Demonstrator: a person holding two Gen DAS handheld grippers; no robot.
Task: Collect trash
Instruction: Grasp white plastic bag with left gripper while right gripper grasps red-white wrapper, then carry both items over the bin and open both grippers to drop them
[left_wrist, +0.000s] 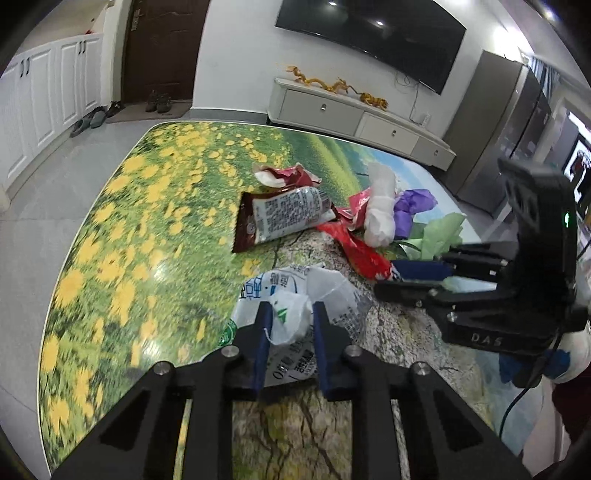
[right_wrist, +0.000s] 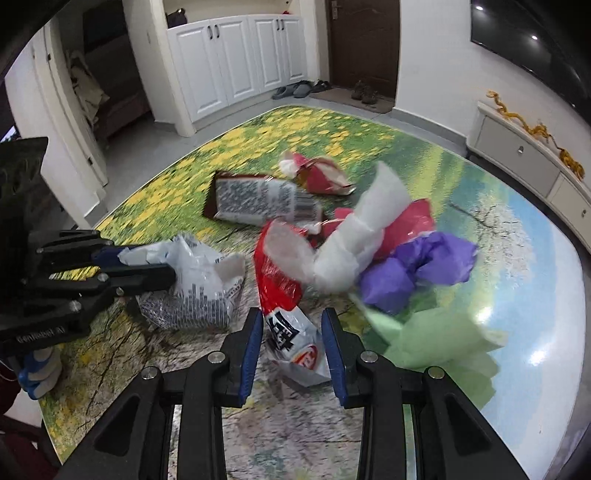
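Both grippers mid-grab on wrappers, table still littered.

Left gripper (left_wrist: 290, 325): fingers narrowed around crumpled white plastic bag (left_wrist: 295, 295), looks pinched; close fully before lifting, film slips. Right gripper (right_wrist: 293, 343): fingers part open straddling red chip bag (right_wrist: 284, 295), contact unclear; go lower and squeeze the thick fold, clear of white tissue (right_wrist: 354, 240) and green paper (right_wrist: 436, 339).

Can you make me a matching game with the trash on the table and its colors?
Things:
1. crumpled tissue paper
2. chip bag between the right hand-held gripper fingers
3. flat sheet of paper
4. plastic bag between the left hand-held gripper fingers

Colors:
A. light green
B. white
C. purple
D. red

Pairs: 1-C, 2-D, 3-A, 4-B
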